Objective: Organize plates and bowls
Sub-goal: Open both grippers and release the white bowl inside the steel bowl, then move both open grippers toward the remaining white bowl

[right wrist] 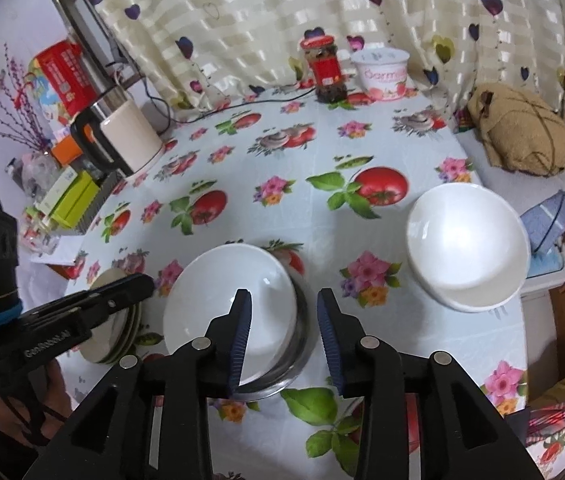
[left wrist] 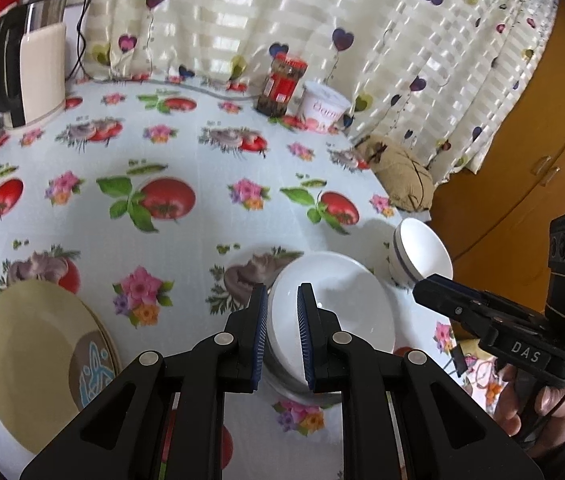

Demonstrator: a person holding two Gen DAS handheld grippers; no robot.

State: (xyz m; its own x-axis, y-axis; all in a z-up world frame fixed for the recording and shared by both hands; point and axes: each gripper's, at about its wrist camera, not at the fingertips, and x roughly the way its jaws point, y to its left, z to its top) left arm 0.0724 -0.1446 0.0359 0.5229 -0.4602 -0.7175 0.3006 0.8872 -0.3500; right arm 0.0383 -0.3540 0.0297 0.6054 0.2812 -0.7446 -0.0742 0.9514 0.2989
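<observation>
A white bowl (left wrist: 338, 312) (right wrist: 234, 304) rests inside a shallow steel dish (right wrist: 302, 344) near the table's front. My left gripper (left wrist: 282, 288) (right wrist: 138, 284) hovers at the bowl's left side, its pads a narrow gap apart with nothing between them. To its left is a stack of beige plates (left wrist: 30, 360) (right wrist: 114, 336). My right gripper (right wrist: 283, 294) (left wrist: 426, 292) stands open at the bowl's right rim and holds nothing; its left pad overlaps the rim. A second white bowl (left wrist: 422, 248) (right wrist: 466, 248) sits near the table's right edge.
At the back stand a cream kettle (left wrist: 30, 72) (right wrist: 122, 140), a red-lidded jar (left wrist: 282, 84) (right wrist: 324, 68) and a white tub (left wrist: 322, 108) (right wrist: 384, 74) against the curtain. A brown cloth bundle (left wrist: 402, 176) (right wrist: 522, 132) lies far right. A wooden cabinet (left wrist: 522, 140) stands beyond the table.
</observation>
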